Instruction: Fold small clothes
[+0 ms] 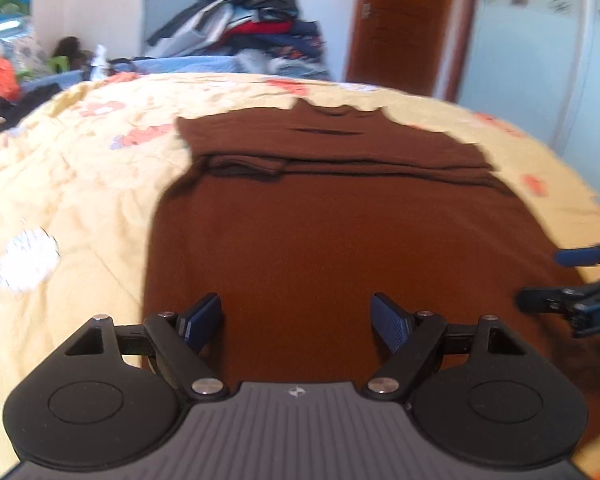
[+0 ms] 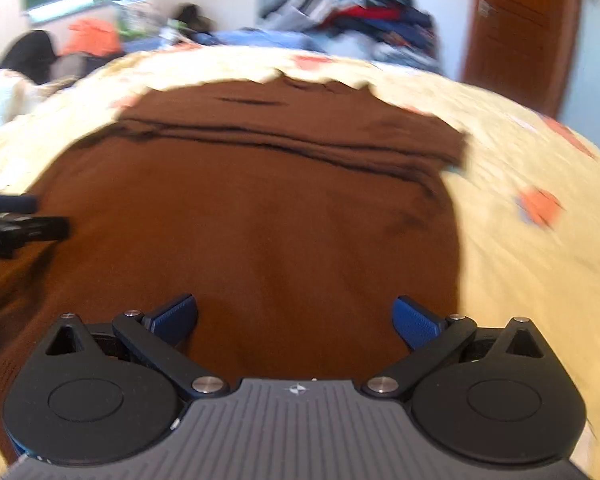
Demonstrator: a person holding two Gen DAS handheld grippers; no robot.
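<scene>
A brown shirt (image 1: 332, 236) lies flat on the yellow bedspread (image 1: 72, 184), its sleeves folded across the chest and the collar at the far end. My left gripper (image 1: 298, 320) is open and empty over the shirt's near left part. My right gripper (image 2: 296, 320) is open and empty over the shirt (image 2: 260, 232) near its right side. The right gripper also shows at the right edge of the left wrist view (image 1: 540, 278). The left gripper shows at the left edge of the right wrist view (image 2: 32, 216).
The yellow bedspread (image 2: 520, 280) has orange flower prints. A pile of clothes (image 1: 256, 24) stands behind the bed's far edge. A brown door (image 1: 408, 20) is at the back right. An orange item (image 2: 94, 38) and clutter lie at the back left.
</scene>
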